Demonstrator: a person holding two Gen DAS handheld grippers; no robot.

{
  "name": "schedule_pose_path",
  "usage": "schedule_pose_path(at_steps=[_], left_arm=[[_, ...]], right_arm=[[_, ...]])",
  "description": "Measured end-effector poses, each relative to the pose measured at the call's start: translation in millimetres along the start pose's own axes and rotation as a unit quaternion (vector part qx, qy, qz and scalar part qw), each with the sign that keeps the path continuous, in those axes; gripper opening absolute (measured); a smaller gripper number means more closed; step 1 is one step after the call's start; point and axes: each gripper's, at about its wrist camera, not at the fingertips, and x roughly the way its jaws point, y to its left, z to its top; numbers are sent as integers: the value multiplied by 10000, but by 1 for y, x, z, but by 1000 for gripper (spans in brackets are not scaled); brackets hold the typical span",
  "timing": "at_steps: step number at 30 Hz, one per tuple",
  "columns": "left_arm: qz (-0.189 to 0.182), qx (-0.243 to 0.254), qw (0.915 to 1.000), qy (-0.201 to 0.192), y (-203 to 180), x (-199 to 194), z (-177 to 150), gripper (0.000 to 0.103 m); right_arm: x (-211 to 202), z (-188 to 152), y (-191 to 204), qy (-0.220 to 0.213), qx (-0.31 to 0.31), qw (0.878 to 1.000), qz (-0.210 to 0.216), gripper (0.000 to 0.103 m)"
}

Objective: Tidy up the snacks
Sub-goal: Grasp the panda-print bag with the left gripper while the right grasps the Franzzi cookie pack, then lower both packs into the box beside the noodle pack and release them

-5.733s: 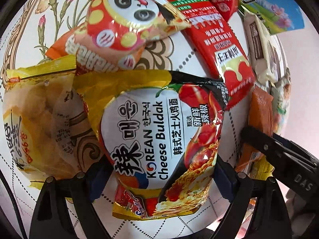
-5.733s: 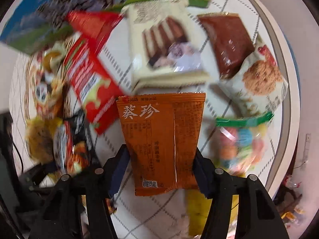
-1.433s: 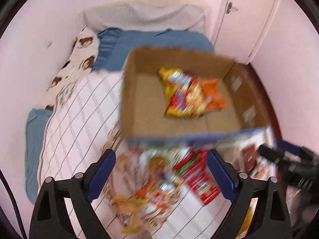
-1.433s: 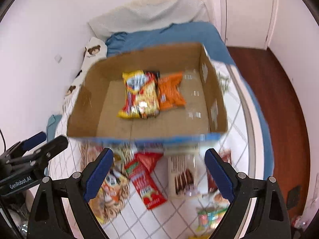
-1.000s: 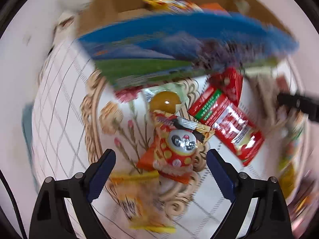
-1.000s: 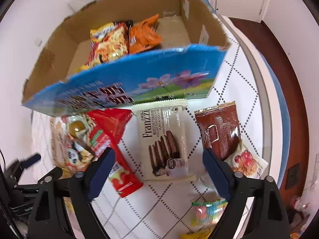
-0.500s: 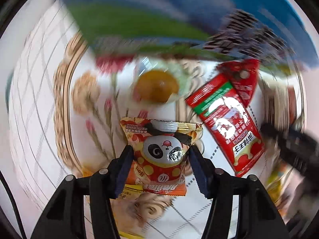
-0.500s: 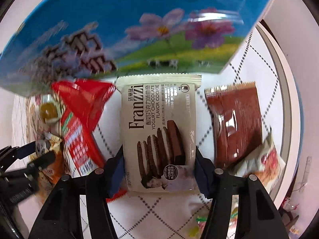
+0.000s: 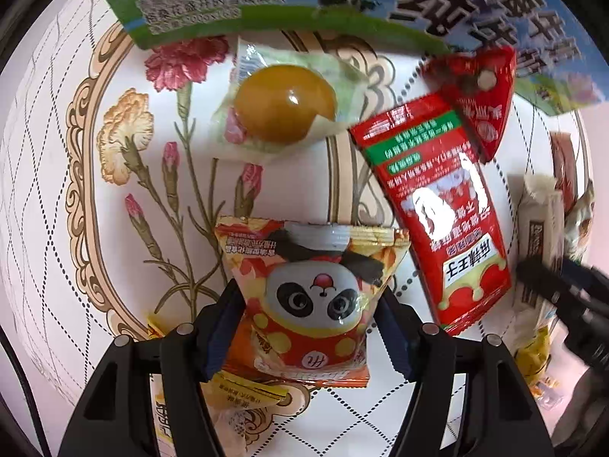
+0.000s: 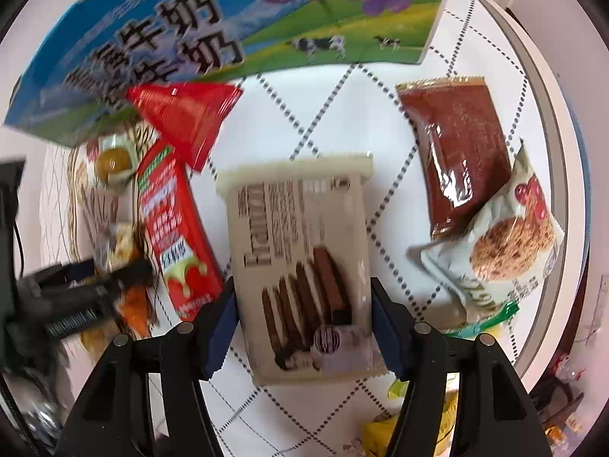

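Ahead of both claws, 1 blue-and-green milk carton (image 10: pixel 236 30) is seen blocking the far side of the quilted cloth (image 10: pixel 335 114). Left of the right claw, 2 red packets are counted: 1 long red pack (image 10: pixel 173 228) and 1 triangular red pack (image 10: pixel 186 114). To its right, 1 brown pouch (image 10: pixel 456 152) is overlapped by 1 oat cookie bag (image 10: pixel 502 243). 1 yellow jelly cup (image 9: pixel 283 108) is seen beyond the left claw. The right gripper (image 10: pixel 304 327) is narrowed onto the chocolate cookie pack (image 10: pixel 304 262), gripped at both sides. The left gripper (image 9: pixel 310 323) is likewise clamped on the panda snack bag (image 9: pixel 312 297).
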Motion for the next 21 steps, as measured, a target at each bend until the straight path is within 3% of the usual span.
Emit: schedule_pose_path(at_steps=[3, 4, 10, 15, 21], left_arm=[[-15, -52, 9999, -139, -5, -1, -5, 60], [-46, -63, 9998, -178, -7, -2, -23, 57], [-207, -261, 9989, -331, -7, -41, -56, 48], [-498, -447, 9969, -410, -10, -63, -81, 47], [-1017, -431, 9916, -675, -17, -129, -86, 47]], right_arm=[[1, 10, 1, -18, -32, 10000, -88, 67], [3, 11, 4, -37, -54, 9999, -111, 66], [8, 3, 21, -283, -334, 9985, -324, 62], [-8, -10, 36, -437, -347, 9984, -104, 62], [-60, -6, 33, -749, -408, 9959, 309, 62]])
